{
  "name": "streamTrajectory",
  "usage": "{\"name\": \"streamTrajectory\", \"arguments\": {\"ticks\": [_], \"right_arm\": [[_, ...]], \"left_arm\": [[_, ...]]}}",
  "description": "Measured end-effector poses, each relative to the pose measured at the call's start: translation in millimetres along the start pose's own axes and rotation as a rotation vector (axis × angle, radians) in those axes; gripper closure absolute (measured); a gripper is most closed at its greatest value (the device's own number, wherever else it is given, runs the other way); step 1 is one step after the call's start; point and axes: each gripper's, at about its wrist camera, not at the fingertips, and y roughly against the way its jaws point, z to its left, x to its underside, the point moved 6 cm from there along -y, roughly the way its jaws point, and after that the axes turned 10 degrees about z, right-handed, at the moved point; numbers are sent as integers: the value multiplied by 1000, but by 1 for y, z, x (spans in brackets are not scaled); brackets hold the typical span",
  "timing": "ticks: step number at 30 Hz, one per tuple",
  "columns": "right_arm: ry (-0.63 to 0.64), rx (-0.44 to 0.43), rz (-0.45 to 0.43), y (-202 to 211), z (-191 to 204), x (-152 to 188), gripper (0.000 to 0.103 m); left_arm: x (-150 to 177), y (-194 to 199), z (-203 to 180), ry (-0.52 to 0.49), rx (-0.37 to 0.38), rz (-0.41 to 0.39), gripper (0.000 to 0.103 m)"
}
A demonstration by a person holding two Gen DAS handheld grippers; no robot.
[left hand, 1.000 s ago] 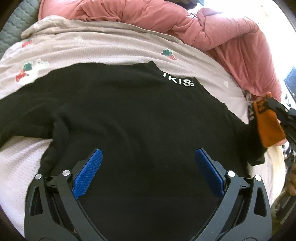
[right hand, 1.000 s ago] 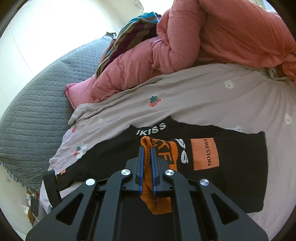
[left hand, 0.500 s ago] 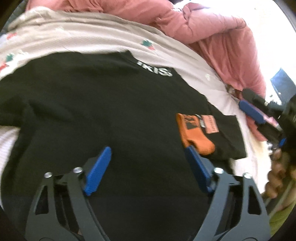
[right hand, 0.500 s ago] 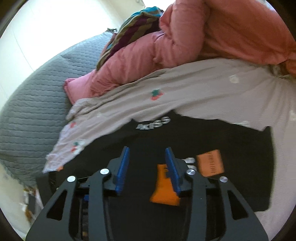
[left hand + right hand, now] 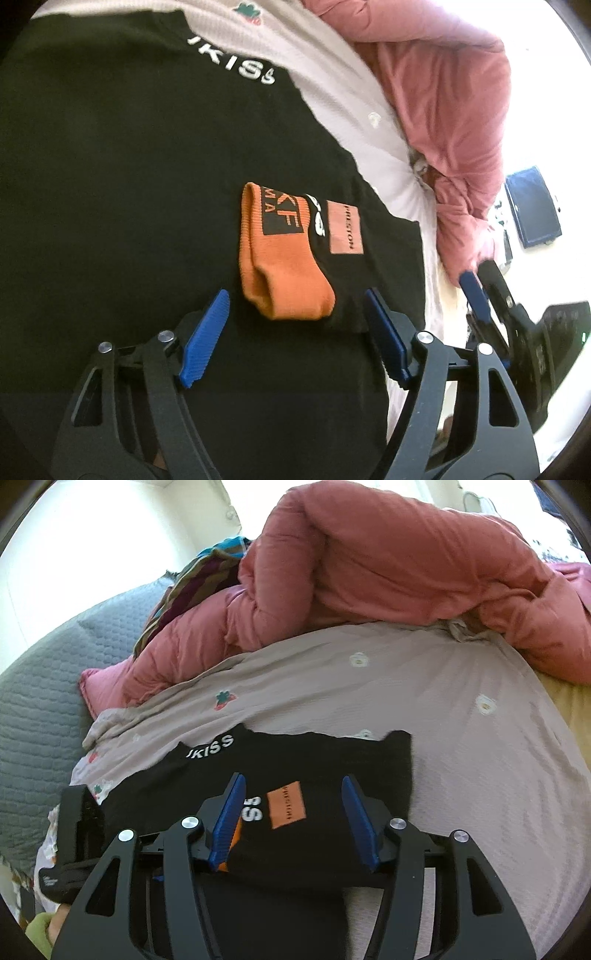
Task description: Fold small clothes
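A black sweatshirt (image 5: 129, 184) with white "UKISS" lettering lies spread on the bed; it also shows in the right wrist view (image 5: 325, 760). Its right sleeve is folded across the body, the orange cuff (image 5: 284, 266) and an orange patch (image 5: 345, 227) lying on top. My left gripper (image 5: 295, 339) is open, just above the garment, with the cuff right in front of its blue fingers. My right gripper (image 5: 295, 819) is open and empty over the folded sleeve and patch (image 5: 286, 805). The right gripper also shows at the right edge of the left wrist view (image 5: 480, 295).
The bed has a pale sheet (image 5: 424, 701) with small strawberry prints. A bunched pink duvet (image 5: 369, 572) lies behind the sweatshirt. A grey quilted headboard (image 5: 37, 701) is at the left. Striped cloth (image 5: 199, 572) lies on the duvet. The bed's right edge (image 5: 436, 288) is near.
My right gripper carried the orange cuff across the body, opened and let it go, then drew back. My left gripper moved right toward the cuff.
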Motion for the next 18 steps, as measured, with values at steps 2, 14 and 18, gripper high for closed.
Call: {"name": "streamTrajectory", "arguments": {"ticks": [2,14,18], "right_arm": [[-20,-2,-2,1,-7,2,50],[-4,-15,37,-9,-2,9,50],[6,-16,49,-12,3,11,50]], "left_arm": [[-3,-6,-1,5,-32,4,58],[-13,27,-13,-207,-279,-119,100],[-23,68,-12,-224,-316,-221,100]]}}
